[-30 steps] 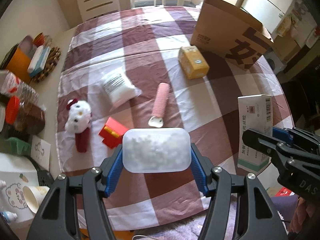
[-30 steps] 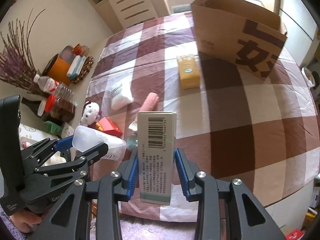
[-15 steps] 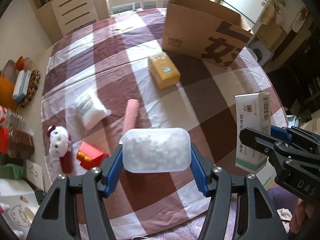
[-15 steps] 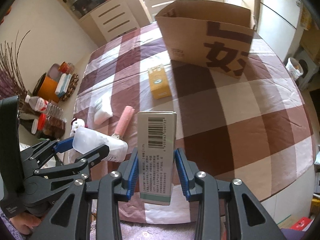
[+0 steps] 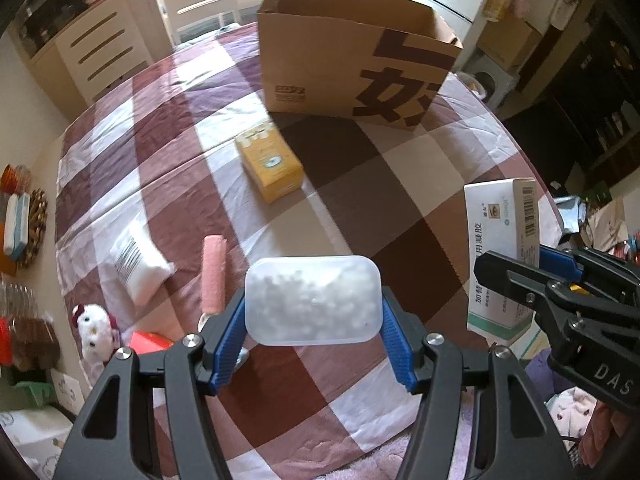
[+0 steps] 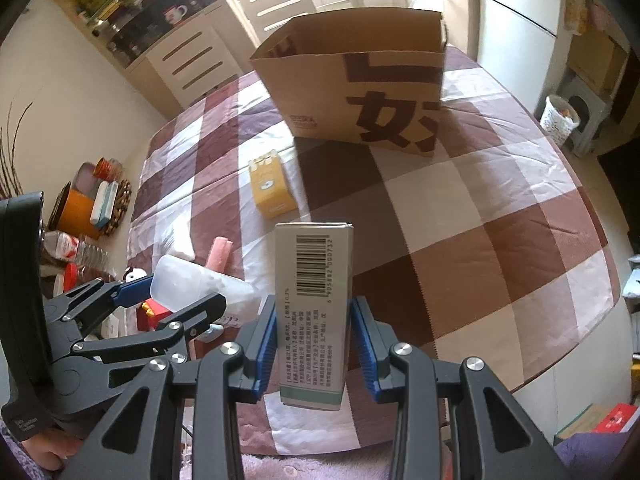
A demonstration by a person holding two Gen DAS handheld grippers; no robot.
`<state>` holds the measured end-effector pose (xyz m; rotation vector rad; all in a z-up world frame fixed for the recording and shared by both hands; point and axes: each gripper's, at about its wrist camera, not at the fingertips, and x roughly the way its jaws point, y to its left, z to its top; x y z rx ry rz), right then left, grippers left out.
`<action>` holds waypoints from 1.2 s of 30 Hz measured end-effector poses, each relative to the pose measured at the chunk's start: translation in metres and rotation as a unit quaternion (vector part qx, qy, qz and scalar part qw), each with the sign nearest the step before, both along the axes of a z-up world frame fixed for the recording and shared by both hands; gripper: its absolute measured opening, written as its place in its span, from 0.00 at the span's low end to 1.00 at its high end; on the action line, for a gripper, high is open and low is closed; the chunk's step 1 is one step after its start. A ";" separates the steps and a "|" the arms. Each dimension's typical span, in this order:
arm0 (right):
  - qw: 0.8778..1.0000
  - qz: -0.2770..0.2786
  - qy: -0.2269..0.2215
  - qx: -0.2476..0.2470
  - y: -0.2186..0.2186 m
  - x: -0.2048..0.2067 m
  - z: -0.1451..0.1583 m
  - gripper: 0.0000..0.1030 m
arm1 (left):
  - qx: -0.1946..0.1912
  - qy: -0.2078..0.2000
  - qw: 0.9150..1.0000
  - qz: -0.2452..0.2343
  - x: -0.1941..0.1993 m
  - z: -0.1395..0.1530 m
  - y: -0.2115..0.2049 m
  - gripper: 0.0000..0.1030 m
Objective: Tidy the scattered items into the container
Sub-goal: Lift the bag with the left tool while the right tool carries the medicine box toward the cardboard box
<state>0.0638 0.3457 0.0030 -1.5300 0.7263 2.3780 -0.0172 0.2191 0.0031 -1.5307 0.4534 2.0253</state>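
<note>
Two grippers in view, both loaded. Left gripper (image 5: 312, 334): blue pads clamped on both ends of a frosted plastic tub (image 5: 313, 300) w/ white contents, held clear above the tablecloth (image 5: 420, 184). Right gripper (image 6: 314, 340): jaws clamped on a tall white medicine carton (image 6: 314, 300), upright, barcode facing cam. From left wrist cam, same carton sits at right edge of frame, gripped low on its body.

Container: brown paper bag (image 5: 352, 60), upright, mouth open, standing at far side of table on the checked cloth, dark printed characters on its front. Neither held item is over or in it; both are on the near side of the table, well apart from bag.

Items on cloth:
- Yellow box (image 5: 269, 166), lying flat, near the bag's front-left corner, not touching.
- White packet (image 5: 138, 262) w/ barcode, left part of cloth.
- Pink roll (image 5: 213, 274), just beside packet, partly behind left gripper finger.
- Plush toy (image 5: 94, 328), white w/ red, near left edge of cloth.
- Red block (image 5: 148, 342), beside plush, partly hidden by left gripper.

Off-cloth, left of table: bottles, orange tin, woven mat w/ small boxes; detail too small to call. Person's hand (image 6: 48, 450) visible under left gripper handle in right wrist cam.
</note>
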 end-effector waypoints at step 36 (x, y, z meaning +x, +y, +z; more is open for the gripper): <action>0.997 -0.080 -0.012 0.006 0.077 -0.002 -0.010 0.35 | -0.003 -0.006 0.996 -0.084 -0.029 -0.007 0.087 0.61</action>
